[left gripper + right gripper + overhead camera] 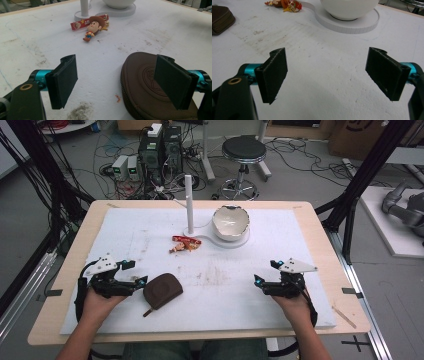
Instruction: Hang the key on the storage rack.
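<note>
High view: the left gripper [132, 273] is resting near the near-left corner of the white board [310, 240], jaws apart, just beside the brown pouch [162, 290]; the right gripper [267, 272] is sitting near the near-right corner, jaws spread over bare board. Left gripper view: the open jaws are holding nothing, one standing over the pouch [147, 87], the cowboy figure [93, 27] lying farther off toward the far edge. Right gripper view: jaws are gaping wide and empty, the white bowl [349, 7] standing beyond on its base.

pouch [163, 290] — brown | bowl [230, 222] — white | tool pads [65, 80] — black
</note>
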`<state>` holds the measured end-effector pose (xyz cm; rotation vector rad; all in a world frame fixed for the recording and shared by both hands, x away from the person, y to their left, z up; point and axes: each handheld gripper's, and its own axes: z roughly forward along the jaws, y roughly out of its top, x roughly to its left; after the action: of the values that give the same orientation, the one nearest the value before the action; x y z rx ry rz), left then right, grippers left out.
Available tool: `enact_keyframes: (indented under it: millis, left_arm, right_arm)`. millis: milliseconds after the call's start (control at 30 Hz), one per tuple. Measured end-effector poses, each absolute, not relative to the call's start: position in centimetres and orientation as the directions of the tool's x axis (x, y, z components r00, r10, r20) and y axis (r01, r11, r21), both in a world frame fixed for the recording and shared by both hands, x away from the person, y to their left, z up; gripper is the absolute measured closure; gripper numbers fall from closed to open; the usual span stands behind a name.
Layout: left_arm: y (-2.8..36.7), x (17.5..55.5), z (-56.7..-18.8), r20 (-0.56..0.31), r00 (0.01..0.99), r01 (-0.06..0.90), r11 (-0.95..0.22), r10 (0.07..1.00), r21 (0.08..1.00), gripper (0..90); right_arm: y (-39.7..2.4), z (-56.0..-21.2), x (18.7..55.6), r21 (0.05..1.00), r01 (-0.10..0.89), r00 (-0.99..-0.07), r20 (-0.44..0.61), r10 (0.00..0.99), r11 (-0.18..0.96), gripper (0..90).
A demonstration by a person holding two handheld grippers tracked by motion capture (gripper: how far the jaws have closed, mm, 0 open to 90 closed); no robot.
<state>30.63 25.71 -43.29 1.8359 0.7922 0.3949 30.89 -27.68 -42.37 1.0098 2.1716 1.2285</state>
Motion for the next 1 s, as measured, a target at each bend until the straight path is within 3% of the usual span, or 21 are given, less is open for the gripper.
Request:
enact_keyframes:
  millis: [200, 800, 1000]
  left_arm:
    - [25.3, 31.6, -43.4, -0.110, 0.727, 0.344, -0.220, 0.678, 0.913, 19.5]
    - [22.6, 35.1, -42.5, -0.032, 0.731, 0.338, -0.320, 0.681, 0.885, 19.8]
    - [20.6, 37.5, -43.1, -0.065, 0.742, 0.372, -0.329, 0.667, 0.868, 19.8]
  right_arm:
    - [-28.0, -42.6, 30.8, 0.859, 0.384, -0.635, -0.020, 0.772, 0.338, 17.9]
    - [-29.1, -42.9, 29.6, 0.845, 0.398, -0.614, -0.043, 0.788, 0.356, 17.9]
    - [-29.8, -43.1, 29.5, 0.841, 0.413, -0.605, -0.033, 0.795, 0.349, 17.9]
